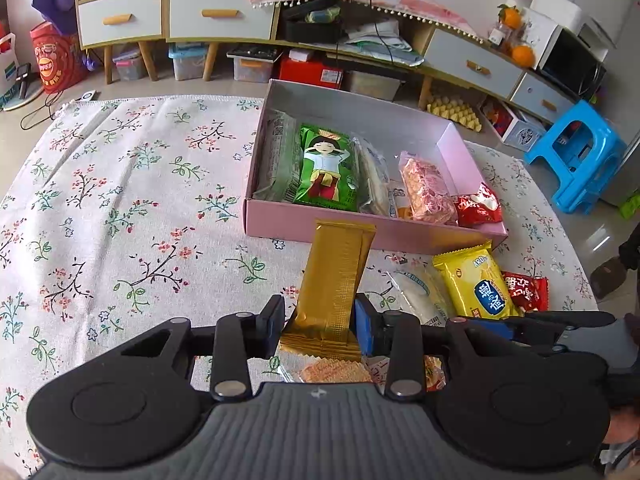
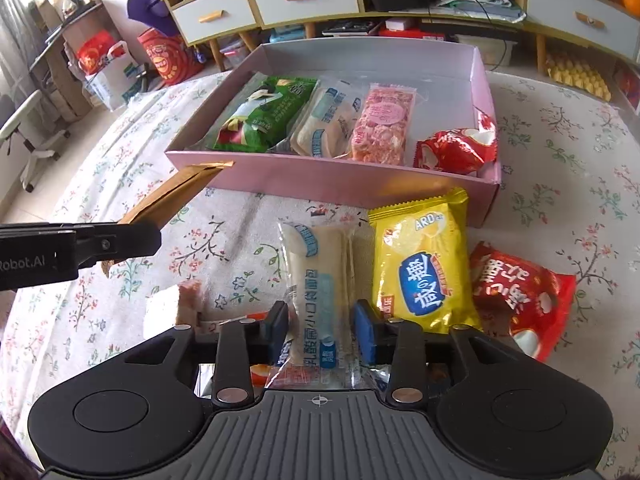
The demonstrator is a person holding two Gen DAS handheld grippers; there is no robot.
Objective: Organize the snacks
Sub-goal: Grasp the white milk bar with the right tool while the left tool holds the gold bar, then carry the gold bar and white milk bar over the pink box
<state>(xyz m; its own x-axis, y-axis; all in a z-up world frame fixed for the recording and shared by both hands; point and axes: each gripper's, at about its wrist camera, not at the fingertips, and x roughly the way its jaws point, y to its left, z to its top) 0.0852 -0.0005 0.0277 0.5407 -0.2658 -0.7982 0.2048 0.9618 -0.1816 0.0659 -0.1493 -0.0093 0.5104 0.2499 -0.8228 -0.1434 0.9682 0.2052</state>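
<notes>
My left gripper (image 1: 320, 320) is shut on a gold snack bar (image 1: 336, 280) and holds it above the cloth, pointing at the pink box (image 1: 344, 232). The bar also shows in the right wrist view (image 2: 172, 196), at the box's near left corner. The box holds a green pack (image 2: 260, 114), a clear white pack (image 2: 324, 120), a pink bar (image 2: 382, 124) and a red pack (image 2: 456, 148). My right gripper (image 2: 320, 326) has its jaws on both sides of a white bread pack (image 2: 316, 280) lying on the cloth; the pads look close to it.
A yellow cracker pack (image 2: 420, 268) and a red pack (image 2: 520, 296) lie right of the bread pack. More snacks lie under the grippers (image 1: 336, 372). The floral cloth (image 1: 120, 200) covers the table. Cabinets and a blue stool (image 1: 576, 156) stand beyond.
</notes>
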